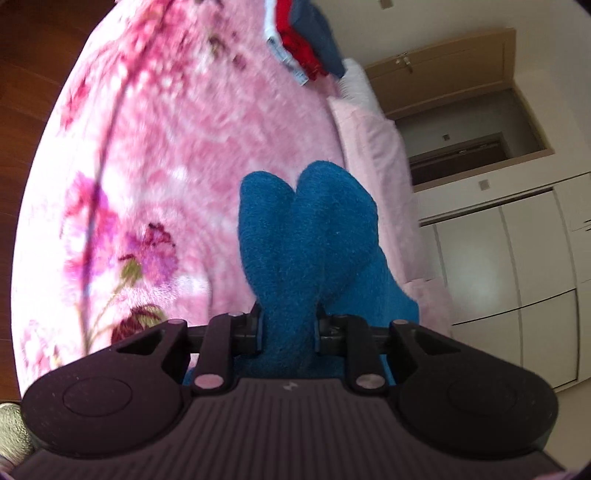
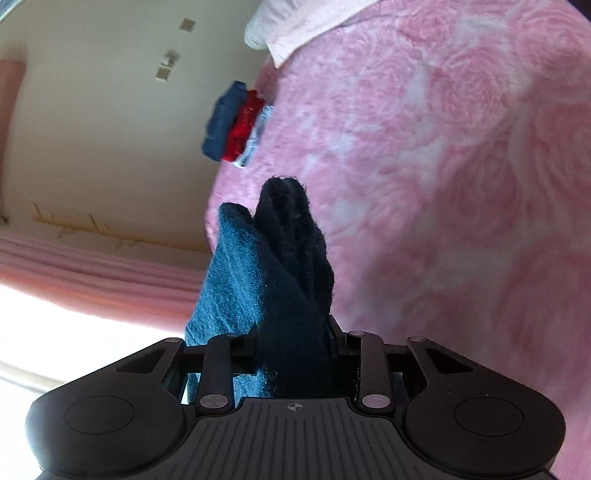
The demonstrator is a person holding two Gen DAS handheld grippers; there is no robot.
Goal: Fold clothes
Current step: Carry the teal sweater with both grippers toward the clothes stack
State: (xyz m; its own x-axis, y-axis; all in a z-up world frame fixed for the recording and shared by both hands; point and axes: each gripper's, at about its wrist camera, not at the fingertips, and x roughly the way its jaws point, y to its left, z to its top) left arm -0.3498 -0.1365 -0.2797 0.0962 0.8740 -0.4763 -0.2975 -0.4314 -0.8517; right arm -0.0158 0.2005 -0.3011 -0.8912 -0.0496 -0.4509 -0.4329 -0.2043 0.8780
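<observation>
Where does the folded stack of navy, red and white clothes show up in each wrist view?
Left wrist: the folded stack sits at the top centre, on the pink floral blanket.
Right wrist: the folded stack is upper left of centre, at the blanket's edge.
Shared landmark: the pale pink pillow.

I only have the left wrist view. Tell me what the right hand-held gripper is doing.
Observer: The right hand-held gripper is shut on the blue fleece garment, bunched between its fingers.
Operator: Report what lies behind it.
Observer: A pink rose-patterned blanket, without the purple flowers your view shows.
Operator: Check the folded stack from that side.
Observer: The folded clothes stack sits at the blanket's edge, navy on top, a cream wall behind it.
</observation>
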